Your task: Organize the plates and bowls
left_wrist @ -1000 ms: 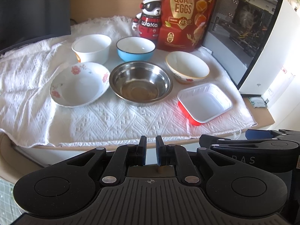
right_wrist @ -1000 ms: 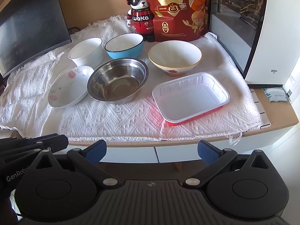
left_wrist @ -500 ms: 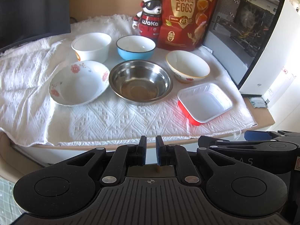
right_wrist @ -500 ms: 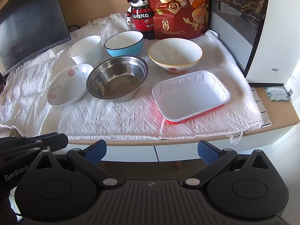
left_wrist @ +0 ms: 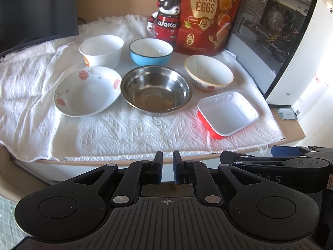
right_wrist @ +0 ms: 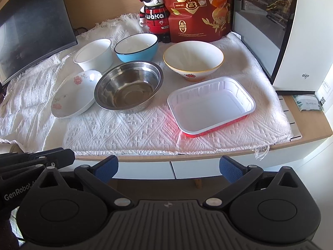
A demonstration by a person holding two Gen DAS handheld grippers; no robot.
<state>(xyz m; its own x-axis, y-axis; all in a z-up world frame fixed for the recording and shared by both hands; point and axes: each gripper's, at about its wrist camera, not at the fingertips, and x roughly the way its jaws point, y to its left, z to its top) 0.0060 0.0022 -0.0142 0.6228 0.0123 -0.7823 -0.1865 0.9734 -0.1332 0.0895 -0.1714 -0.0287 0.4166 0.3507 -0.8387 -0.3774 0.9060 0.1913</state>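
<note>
We see our right hand-held gripper (right_wrist: 168, 166), jaws apart, nearest the tray (right_wrist: 211, 106) mid-frame; left hand-held gripper (left_wrist: 165, 167) closed, empty.

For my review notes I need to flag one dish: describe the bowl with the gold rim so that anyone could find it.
Start at the red quail eggs bag standing at the back of the white cloth. The gold-rimmed bowl sits just in front of it, with the steel bowl on one side and the red-sided tray nearer the table edge. It alone has a thin gold rim and a red motif low on its outside.
</note>
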